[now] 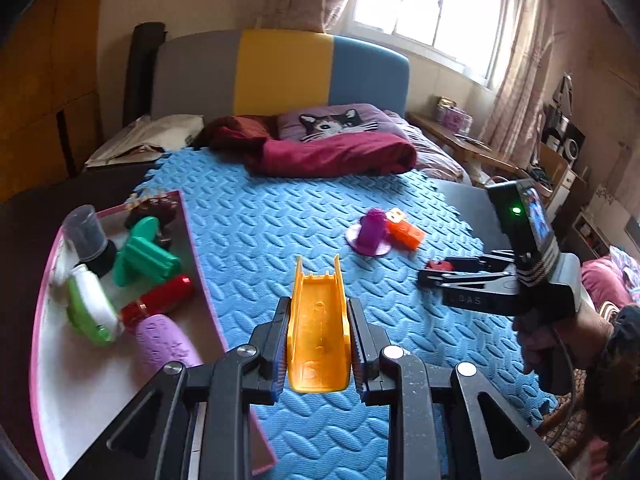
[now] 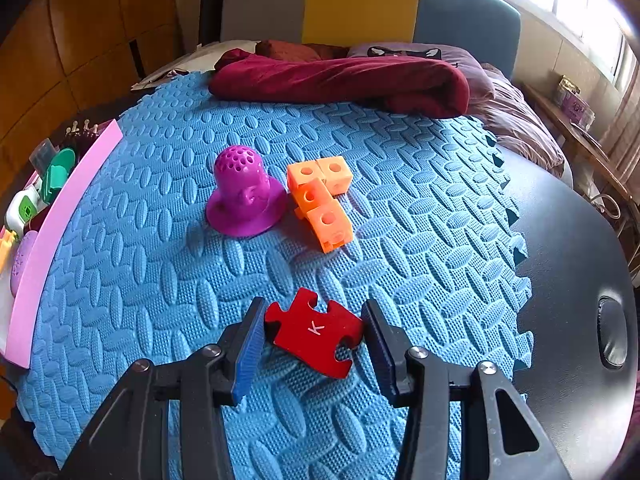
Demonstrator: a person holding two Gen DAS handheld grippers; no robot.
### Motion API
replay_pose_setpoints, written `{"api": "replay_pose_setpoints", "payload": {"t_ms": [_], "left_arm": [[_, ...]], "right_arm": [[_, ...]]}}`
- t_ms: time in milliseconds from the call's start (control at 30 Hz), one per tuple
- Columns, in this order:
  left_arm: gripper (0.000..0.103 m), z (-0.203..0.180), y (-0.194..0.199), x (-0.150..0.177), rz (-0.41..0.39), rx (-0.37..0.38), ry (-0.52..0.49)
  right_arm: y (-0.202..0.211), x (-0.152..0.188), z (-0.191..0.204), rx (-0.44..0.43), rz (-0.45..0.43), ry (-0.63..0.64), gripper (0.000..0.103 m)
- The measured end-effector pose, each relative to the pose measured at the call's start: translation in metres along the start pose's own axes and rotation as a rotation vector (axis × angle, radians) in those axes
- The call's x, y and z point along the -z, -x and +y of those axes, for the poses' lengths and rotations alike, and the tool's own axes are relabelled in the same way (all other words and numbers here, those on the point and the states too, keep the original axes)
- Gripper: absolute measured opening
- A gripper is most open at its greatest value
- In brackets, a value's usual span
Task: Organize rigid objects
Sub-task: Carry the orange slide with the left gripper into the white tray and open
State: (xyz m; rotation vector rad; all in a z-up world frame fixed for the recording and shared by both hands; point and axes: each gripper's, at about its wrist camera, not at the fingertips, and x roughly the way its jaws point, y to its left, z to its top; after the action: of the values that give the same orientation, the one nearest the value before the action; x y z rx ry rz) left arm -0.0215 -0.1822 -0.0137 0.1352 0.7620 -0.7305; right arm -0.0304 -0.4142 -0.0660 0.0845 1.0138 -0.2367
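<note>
Foam mat (image 2: 168,280) covers the surface in front of me, and on it my right hand-held gripper (image 2: 312,340) stands wide around the red puzzle piece (image 2: 314,332), one pad on each side and neither clearly pressing it. My left hand-held gripper (image 1: 318,344) is clamped on an orange plastic channel piece (image 1: 318,332), held above the mat just right of the pink-rimmed tray (image 1: 36,320) of sorted items. Farther out lie the purple perforated cup (image 2: 244,196) and orange linked cubes (image 2: 320,200).

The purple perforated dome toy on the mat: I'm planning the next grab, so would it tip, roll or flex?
The purple perforated dome toy stands on a wide flared base, so it probably resists tipping. Its holed body looks like light plastic or silicone and might flex under the right gripper. Knocked over, the round brim could roll in an arc.
</note>
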Motion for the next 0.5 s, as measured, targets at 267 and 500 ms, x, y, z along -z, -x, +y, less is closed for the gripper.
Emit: {"api": "replay_pose_setpoints", "payload": {"t_ms": [267,500], "left_arm": [[0.026,0.029,0.009,0.004,-0.002,-0.060,0.037],[0.026,0.079,0.025,0.011,-0.004,-0.134,0.129]], "right_arm": [[0.000,-0.001,-0.002,-0.005,0.001,-0.005,0.048],[-0.001,0.000,-0.001,-0.001,-0.001,0.001,0.048]]}}
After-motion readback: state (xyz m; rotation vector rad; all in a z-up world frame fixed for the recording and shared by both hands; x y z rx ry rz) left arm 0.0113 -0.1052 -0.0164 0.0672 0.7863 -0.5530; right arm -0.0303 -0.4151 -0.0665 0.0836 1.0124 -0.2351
